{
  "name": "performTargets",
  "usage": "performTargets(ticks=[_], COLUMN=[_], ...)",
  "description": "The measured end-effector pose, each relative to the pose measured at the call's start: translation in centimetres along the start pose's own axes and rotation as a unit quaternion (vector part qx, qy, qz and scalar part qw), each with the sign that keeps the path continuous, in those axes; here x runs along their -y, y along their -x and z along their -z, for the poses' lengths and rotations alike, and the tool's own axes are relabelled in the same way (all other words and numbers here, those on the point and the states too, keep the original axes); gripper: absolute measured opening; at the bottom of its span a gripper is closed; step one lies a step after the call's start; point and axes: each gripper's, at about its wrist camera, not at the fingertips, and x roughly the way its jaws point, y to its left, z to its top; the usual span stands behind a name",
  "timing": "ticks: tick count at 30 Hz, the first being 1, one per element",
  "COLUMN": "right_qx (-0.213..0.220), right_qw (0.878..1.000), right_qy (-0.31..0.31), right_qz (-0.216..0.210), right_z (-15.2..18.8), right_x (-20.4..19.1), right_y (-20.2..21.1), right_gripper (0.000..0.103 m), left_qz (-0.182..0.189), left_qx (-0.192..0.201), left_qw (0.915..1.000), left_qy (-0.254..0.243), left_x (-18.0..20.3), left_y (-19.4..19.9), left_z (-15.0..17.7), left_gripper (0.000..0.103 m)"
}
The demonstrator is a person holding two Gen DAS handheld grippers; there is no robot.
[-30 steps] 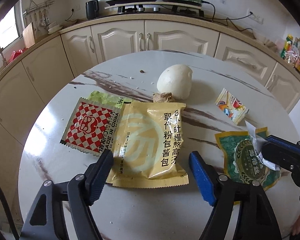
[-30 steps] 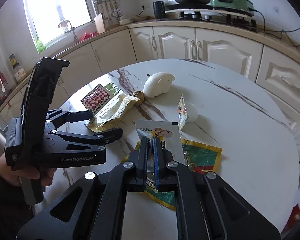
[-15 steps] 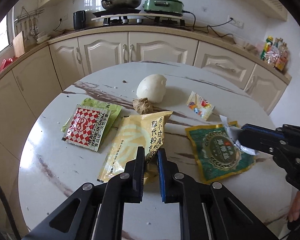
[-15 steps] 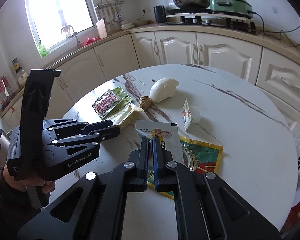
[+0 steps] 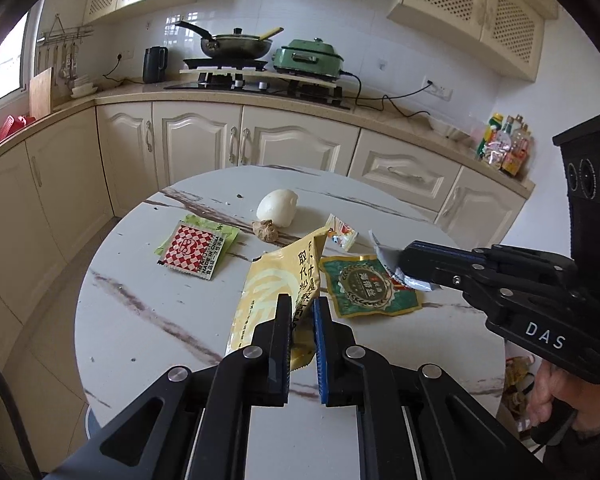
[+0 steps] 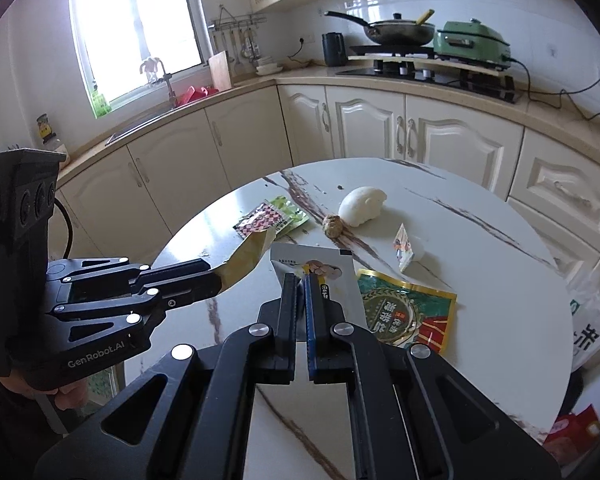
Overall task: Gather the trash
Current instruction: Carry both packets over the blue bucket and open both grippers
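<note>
My left gripper is shut on a yellow sauce packet, which hangs lifted off the round marble table. In the right wrist view the left gripper holds this yellow packet by one end. My right gripper is shut on a white-and-silver sachet, held above the table. A green packet, a red-checkered packet on a light-green one, a small colourful sachet, a white bun-like lump and a brown scrap lie on the table.
Cream kitchen cabinets curve around behind the table, with a stove, pan and green cooker on the counter. A white plastic bag hangs past the table's right edge, above a red package on the floor.
The left gripper closed on the yellow packet and lifted it off the table, pulling back. The right gripper rose a little, still holding its sachet.
</note>
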Motion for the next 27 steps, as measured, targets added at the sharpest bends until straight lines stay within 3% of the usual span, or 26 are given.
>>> performTargets(ticks=[7, 15, 21, 27], right_qx=[0.003, -0.023, -0.071, -0.131], right_qw=[0.999, 0.988, 0.975, 0.969], right_qy=[0.039, 0.094, 0.126, 0.129], right_qz=[-0.034, -0.122, -0.17, -0.167], right_z=[-1.0, -1.5, 0.2, 2.3], right_x=[-7.5, -20.6, -29.2, -33.5], right_y=[-0.7, -7.0, -15.0, -24.6], right_gripper=[0.005, 0.005, 0.005, 0.005], left_qz=[-0.027, -0.103, -0.138, -0.138], left_qx=[0.03, 0.036, 0.008, -0.039], left_qw=[0.9986, 0.9888, 0.9769, 0.9681], left_qy=[0.034, 0.102, 0.163, 0.206], left_x=[-6.7, -17.1, -24.9, -32.0], left_y=[9.9, 17.3, 19.1, 16.1], left_z=[2.9, 9.0, 14.4, 17.4], left_gripper=[0.006, 0.006, 0.006, 0.006])
